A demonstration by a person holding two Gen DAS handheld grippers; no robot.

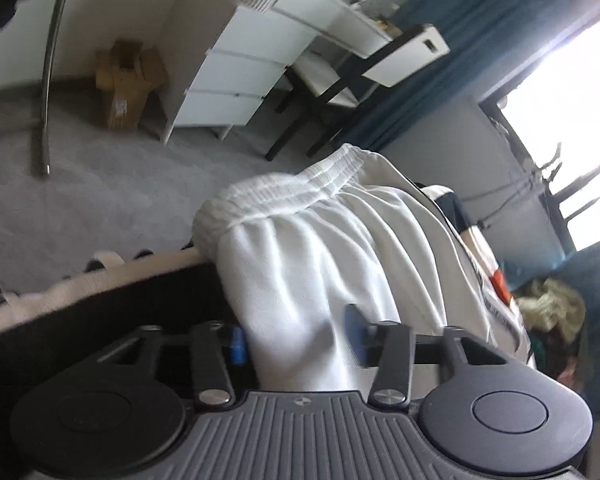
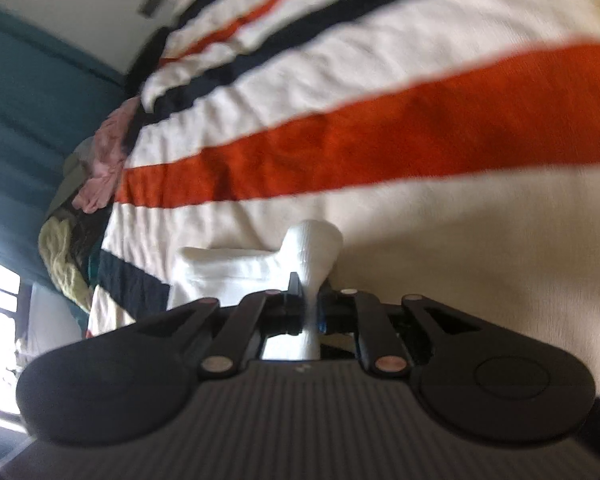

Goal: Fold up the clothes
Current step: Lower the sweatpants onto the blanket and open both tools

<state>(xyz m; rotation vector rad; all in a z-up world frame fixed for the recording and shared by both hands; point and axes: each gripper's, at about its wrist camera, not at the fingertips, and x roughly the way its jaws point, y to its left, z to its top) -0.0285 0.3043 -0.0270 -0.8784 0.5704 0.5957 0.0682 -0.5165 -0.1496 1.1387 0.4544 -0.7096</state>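
Observation:
White shorts (image 1: 320,240) with a gathered elastic waistband hang over the bed edge in the left wrist view. My left gripper (image 1: 296,340) has its jaws apart with the white cloth bunched between them, the blue pads not pressed together. In the right wrist view my right gripper (image 2: 310,304) is shut on a pinch of the white shorts (image 2: 312,248), which rest folded on the striped blanket (image 2: 380,140).
A pile of other clothes (image 2: 100,160) lies at the blanket's left edge, also seen in the left wrist view (image 1: 552,308). A white drawer unit (image 1: 240,72), a chair (image 1: 340,80), a cardboard box (image 1: 124,84) and grey carpet (image 1: 100,200) lie beyond the bed. Teal curtains (image 2: 28,100) hang by the window.

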